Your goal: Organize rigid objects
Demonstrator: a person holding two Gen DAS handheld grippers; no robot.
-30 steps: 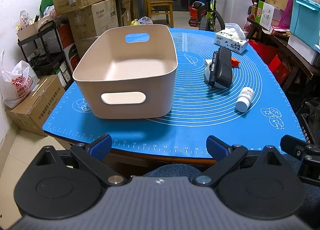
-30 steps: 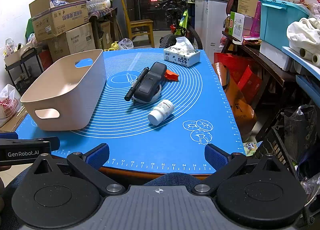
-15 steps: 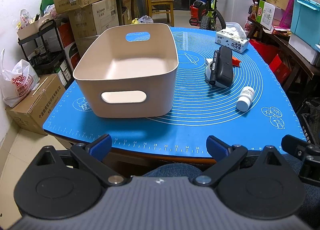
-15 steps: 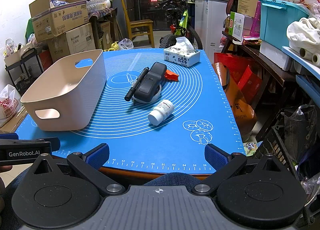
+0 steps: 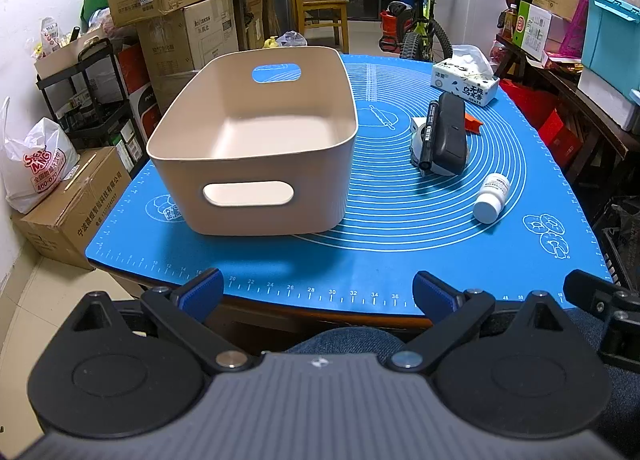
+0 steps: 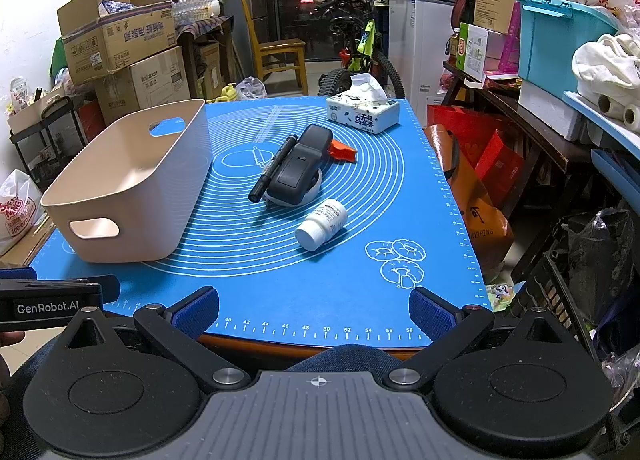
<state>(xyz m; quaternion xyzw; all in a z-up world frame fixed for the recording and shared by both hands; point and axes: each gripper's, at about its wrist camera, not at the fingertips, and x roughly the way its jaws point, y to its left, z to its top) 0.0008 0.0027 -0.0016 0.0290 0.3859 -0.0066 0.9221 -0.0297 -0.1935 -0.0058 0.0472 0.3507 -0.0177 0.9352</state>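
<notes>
A beige bin sits at the left of the blue mat. A pen, black case and white bottle lie mid-frame, with the right gripper spread wide at the bottom.

light: bright, overhead – soft shadows | focus: sharp | edges: fisheye-warped, dark corners

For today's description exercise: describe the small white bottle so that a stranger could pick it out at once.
Start at the blue silicone mat with white rings, right of the beige plastic bin. Nearer than the black case lies the small white plastic bottle. It alone is white, round and lying apart on its side.
</notes>
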